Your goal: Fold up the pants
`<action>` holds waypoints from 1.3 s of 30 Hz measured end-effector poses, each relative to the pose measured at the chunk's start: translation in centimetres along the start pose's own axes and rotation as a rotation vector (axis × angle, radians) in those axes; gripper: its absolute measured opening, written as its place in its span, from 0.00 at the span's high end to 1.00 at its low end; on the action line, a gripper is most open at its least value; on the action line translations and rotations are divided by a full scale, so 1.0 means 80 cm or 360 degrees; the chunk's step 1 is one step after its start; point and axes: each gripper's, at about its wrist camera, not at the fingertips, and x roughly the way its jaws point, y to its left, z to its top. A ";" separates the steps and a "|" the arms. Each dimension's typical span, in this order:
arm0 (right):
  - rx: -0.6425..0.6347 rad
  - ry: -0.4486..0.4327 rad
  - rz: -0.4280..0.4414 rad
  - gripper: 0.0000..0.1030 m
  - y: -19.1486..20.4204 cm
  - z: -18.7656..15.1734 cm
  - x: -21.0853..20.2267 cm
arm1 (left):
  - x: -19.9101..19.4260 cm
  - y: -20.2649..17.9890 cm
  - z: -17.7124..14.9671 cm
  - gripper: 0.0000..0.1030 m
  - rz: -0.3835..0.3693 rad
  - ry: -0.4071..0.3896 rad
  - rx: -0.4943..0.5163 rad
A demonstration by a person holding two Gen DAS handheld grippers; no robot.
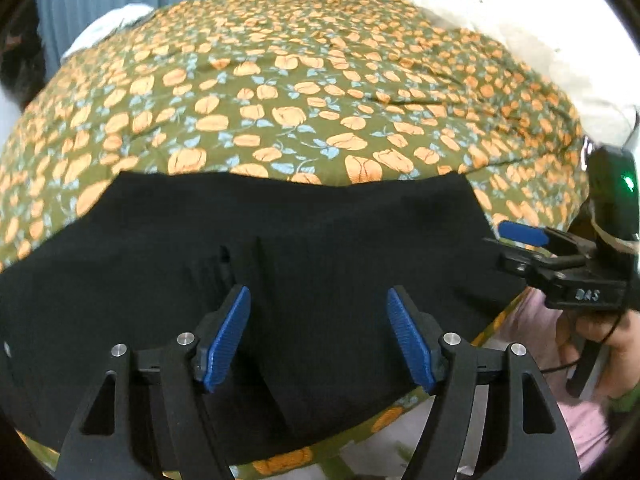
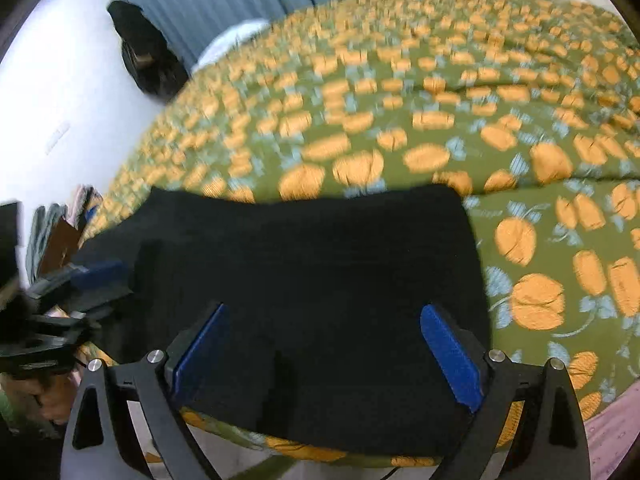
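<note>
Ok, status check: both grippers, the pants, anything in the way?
Left hand-held gripper open, nothing gripped. Right hand-held gripper open, empty. Black pants lying flat on the pumpkin-print bedspread at the near edge. Nothing in the way.

Raised letters reading roughly "DAS" on black body of right gripper [image 1: 520, 246], at four o'clock in left wrist view, blurred, no other legible text anywhere
</note>
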 end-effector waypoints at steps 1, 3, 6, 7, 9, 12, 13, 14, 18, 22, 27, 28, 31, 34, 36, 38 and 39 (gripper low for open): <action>-0.0016 -0.0025 -0.0014 0.07 0.000 -0.004 -0.008 | -0.001 0.005 -0.002 0.29 -0.0005 0.0008 -0.0033; -0.0026 -0.0052 -0.0010 0.07 -0.001 -0.014 -0.016 | 0.000 0.009 -0.007 0.28 0.0022 0.0026 -0.0065; -0.0007 -0.0001 -0.0025 0.07 -0.005 -0.030 -0.005 | -0.001 0.016 -0.017 0.28 0.0063 0.0041 -0.0095; 0.0009 0.0018 -0.0028 0.07 -0.006 -0.030 -0.001 | -0.002 0.018 -0.018 0.28 0.0075 0.0040 -0.0102; 0.0021 -0.0018 -0.0025 0.07 -0.006 -0.024 -0.001 | -0.003 0.020 -0.022 0.28 0.0089 0.0042 -0.0113; 0.0006 -0.0069 -0.0030 0.07 -0.005 -0.020 -0.002 | -0.005 0.026 -0.025 0.28 0.0103 0.0047 -0.0138; -0.0003 -0.0072 -0.0035 0.07 -0.003 -0.019 -0.002 | -0.007 0.028 -0.026 0.28 0.0109 0.0045 -0.0146; -0.0016 -0.0075 -0.0038 0.07 -0.001 -0.020 -0.001 | -0.008 0.030 -0.027 0.28 0.0116 0.0040 -0.0154; -0.0094 -0.0087 -0.0028 0.07 0.011 -0.022 -0.001 | -0.013 0.039 -0.031 0.27 0.0133 0.0027 -0.0196; -0.0145 -0.0075 -0.0025 0.07 0.019 -0.025 0.003 | -0.017 0.046 -0.034 0.27 0.0150 0.0021 -0.0228; -0.0181 -0.0079 -0.0021 0.07 0.025 -0.027 0.004 | -0.023 0.054 -0.037 0.26 0.0176 0.0007 -0.0261; -0.0186 -0.0077 -0.0021 0.07 0.025 -0.027 0.004 | -0.024 0.056 -0.038 0.26 0.0183 0.0006 -0.0270; -0.0204 -0.0077 -0.0017 0.07 0.027 -0.028 0.006 | -0.025 0.061 -0.039 0.26 0.0199 0.0006 -0.0294; -0.0217 -0.0046 -0.0012 0.07 0.029 -0.029 0.011 | -0.026 0.065 -0.040 0.25 0.0211 0.0006 -0.0310; -0.0218 -0.0018 -0.0003 0.07 0.030 -0.030 0.017 | -0.026 0.066 -0.040 0.25 0.0221 0.0008 -0.0314; -0.0218 -0.0001 0.0002 0.07 0.030 -0.030 0.021 | -0.026 0.068 -0.041 0.25 0.0231 0.0009 -0.0320; -0.0218 0.0010 0.0006 0.07 0.030 -0.030 0.023 | -0.026 0.069 -0.041 0.25 0.0235 0.0010 -0.0324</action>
